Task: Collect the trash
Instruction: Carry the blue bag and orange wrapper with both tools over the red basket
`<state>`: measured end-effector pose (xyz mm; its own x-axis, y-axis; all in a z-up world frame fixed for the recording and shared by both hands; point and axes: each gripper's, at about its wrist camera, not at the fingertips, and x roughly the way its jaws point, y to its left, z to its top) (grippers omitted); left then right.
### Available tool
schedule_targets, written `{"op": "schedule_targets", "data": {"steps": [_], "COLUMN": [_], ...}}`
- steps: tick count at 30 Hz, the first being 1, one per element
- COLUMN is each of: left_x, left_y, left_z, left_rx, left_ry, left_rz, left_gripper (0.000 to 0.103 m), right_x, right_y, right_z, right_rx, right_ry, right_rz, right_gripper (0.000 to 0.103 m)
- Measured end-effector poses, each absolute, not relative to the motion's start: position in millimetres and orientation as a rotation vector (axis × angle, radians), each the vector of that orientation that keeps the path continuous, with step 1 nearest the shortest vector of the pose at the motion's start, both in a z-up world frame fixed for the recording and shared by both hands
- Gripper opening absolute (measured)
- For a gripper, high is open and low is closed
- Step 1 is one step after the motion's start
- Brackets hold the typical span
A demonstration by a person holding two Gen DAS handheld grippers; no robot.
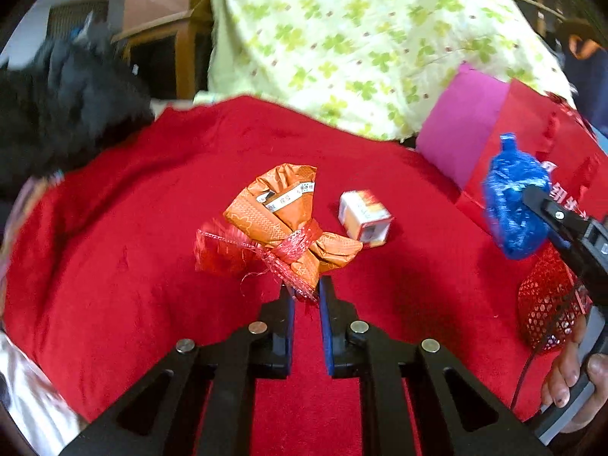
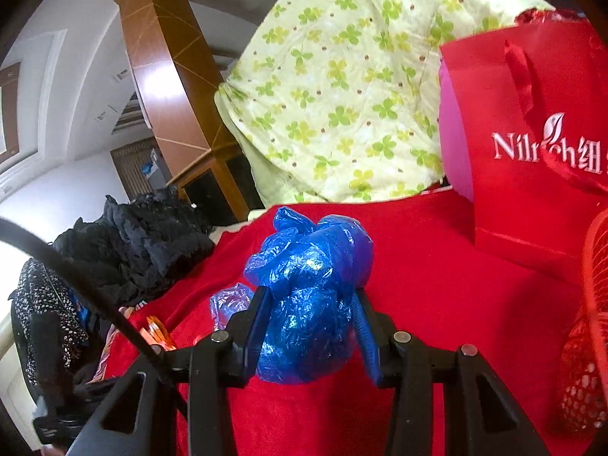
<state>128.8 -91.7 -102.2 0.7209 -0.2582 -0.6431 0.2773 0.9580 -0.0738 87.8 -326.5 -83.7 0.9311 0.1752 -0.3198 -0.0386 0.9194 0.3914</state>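
My left gripper (image 1: 306, 290) is shut on the lower end of an orange wrapper bundle (image 1: 288, 212) tied with a red ribbon (image 1: 292, 250), held a little above the red blanket (image 1: 114, 266). A small white and orange box (image 1: 364, 222) lies on the blanket just right of the bundle. My right gripper (image 2: 311, 304) is shut on a crumpled blue plastic bag (image 2: 311, 266). In the left wrist view the blue plastic bag (image 1: 509, 197) hangs at the right in the right gripper (image 1: 547, 209). A paler scrap of plastic (image 2: 228, 304) lies behind its left finger.
A red mesh basket (image 1: 547, 311) (image 2: 585, 342) stands at the right edge. Behind it is a red paper gift bag (image 2: 532, 152) with a pink lining. A green clover quilt (image 1: 361, 38) is heaped at the back and black clothes (image 1: 68, 106) lie at the left.
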Motion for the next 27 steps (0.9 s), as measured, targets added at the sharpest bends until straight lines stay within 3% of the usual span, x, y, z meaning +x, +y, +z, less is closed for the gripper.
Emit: {"op": "schedule_targets", "data": {"steps": [11,27], "left_x": [85,50], "left_y": [-124,-154], "left_z": [-53,-32], "left_rx": [0.188,0.276], "left_ry": [0.505,0.411], "left_rz": [-0.282,-0.329], "left_gripper": [0.013,0.013], "right_x": [54,-4], "right_y": [-336,-361], "right_z": [-78,-70], "right_rx": [0.388,0.351], "right_ry": [0.294,0.178], "right_rz": [0.057,-0.014], "right_gripper": [0.046,0.046]}}
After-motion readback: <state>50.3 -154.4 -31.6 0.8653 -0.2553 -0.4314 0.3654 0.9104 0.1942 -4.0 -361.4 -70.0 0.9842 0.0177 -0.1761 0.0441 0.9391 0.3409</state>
